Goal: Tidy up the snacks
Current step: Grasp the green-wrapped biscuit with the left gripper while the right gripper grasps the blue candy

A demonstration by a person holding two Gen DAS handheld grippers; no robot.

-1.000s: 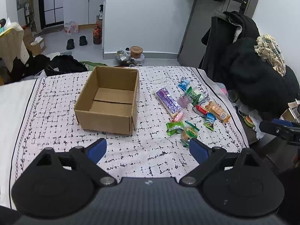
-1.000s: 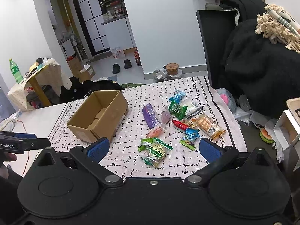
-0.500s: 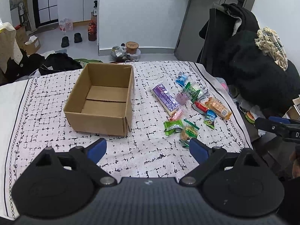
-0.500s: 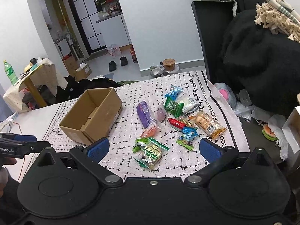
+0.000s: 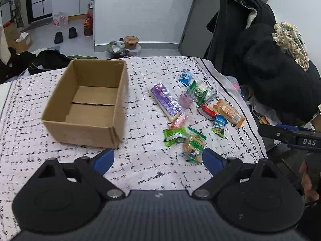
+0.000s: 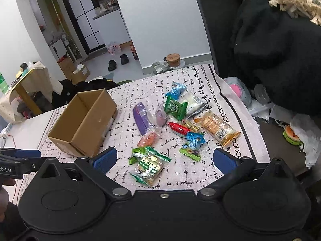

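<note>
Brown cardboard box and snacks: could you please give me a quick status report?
Left gripper and right gripper open, holding nothing. Open brown cardboard box empty. Wrapped snacks all loose on the patterned tablecloth beside it. Nothing in the way.

Your open cardboard box point(image 5: 88, 104) sits empty at center left of the left wrist view, flaps flat inside. To its right the snacks lie scattered on the cloth: a long purple pack point(image 5: 165, 101), an orange cracker pack point(image 5: 229, 114), a red one point(image 5: 207, 111), and green wrappers point(image 5: 174, 134) nearest you.
</note>
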